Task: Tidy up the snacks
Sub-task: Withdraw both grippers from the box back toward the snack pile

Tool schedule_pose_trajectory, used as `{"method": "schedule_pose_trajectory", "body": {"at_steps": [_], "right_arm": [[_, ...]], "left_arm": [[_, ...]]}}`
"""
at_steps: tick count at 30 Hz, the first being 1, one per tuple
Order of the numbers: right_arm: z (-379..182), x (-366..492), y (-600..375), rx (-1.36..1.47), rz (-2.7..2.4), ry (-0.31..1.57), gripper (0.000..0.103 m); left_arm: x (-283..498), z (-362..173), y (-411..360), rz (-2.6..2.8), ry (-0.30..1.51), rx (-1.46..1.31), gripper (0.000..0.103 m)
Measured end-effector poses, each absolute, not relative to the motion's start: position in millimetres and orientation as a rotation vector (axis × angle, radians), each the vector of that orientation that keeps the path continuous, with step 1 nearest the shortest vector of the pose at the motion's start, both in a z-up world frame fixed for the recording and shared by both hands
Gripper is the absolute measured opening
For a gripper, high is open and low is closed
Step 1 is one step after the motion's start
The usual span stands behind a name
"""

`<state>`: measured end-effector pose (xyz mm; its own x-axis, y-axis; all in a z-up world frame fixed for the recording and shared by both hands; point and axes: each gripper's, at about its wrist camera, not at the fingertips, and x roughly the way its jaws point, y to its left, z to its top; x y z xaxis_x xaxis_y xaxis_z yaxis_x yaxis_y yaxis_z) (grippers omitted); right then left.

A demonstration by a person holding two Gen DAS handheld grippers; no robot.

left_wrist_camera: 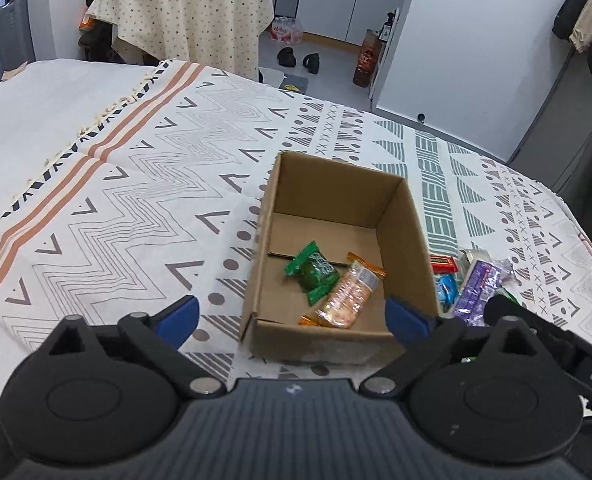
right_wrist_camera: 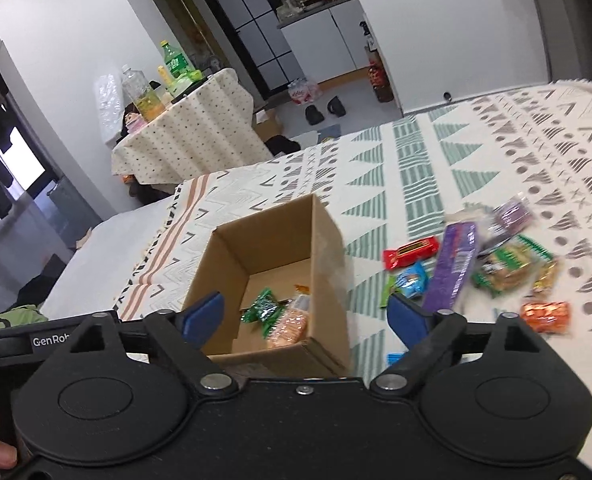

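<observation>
While both grippers hang empty above the near edge of the scene, the task looks early: two snacks boxed, most left out. Left gripper [left_wrist_camera: 292, 318] has its jaws spread wide, nothing between them; right gripper [right_wrist_camera: 306, 316] likewise wide and empty. Both point at the cardboard box [left_wrist_camera: 410, 240], which sits open on the patterned blanket [left_wrist_camera: 136, 184] covering what seems to be a bed.

Inside the box, near end: a green packet [left_wrist_camera: 314, 272] and an orange cracker pack [left_wrist_camera: 346, 294], lying side by side and touching. Rest of the box floor is bare.

Right of the box, on the blanket, the loose pile waits: a small blue packet [right_wrist_camera: 412, 280] just beside the box, a red bar [right_wrist_camera: 410, 254] a bit farther, a long purple pack [right_wrist_camera: 454, 266], a green-edged biscuit pack [right_wrist_camera: 508, 266], an orange foil piece [right_wrist_camera: 546, 316] at the near right, and a purple wrapped item [right_wrist_camera: 510, 214] at the far end. Some are motion-blurred, so the exact count is unclear; at least six.

Judgement: roughly a quarter done. Remaining work is picking each loose snack and dropping it in; the right gripper is closer to the pile.

Far background: a round table with a dotted cloth [right_wrist_camera: 192, 132], not part of the task.
</observation>
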<state>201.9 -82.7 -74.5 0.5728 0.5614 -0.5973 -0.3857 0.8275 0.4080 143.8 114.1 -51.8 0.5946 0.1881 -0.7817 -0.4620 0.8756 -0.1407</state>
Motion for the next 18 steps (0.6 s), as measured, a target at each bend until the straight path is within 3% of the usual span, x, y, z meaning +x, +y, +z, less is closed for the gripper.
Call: {"method": "schedule_pose_trajectory", "body": {"at_steps": [7,18], "right_arm": [[-63,201,-116,0.287,0.551,0.791,0.103],[-68,204,-169,0.346,0.465,0.807,0.103]], "left_arm": [[143,-41,84,0.353,0.849,-0.315,0.103],[146,-37,39,0.300,0.851,-0.303,0.103]]}}
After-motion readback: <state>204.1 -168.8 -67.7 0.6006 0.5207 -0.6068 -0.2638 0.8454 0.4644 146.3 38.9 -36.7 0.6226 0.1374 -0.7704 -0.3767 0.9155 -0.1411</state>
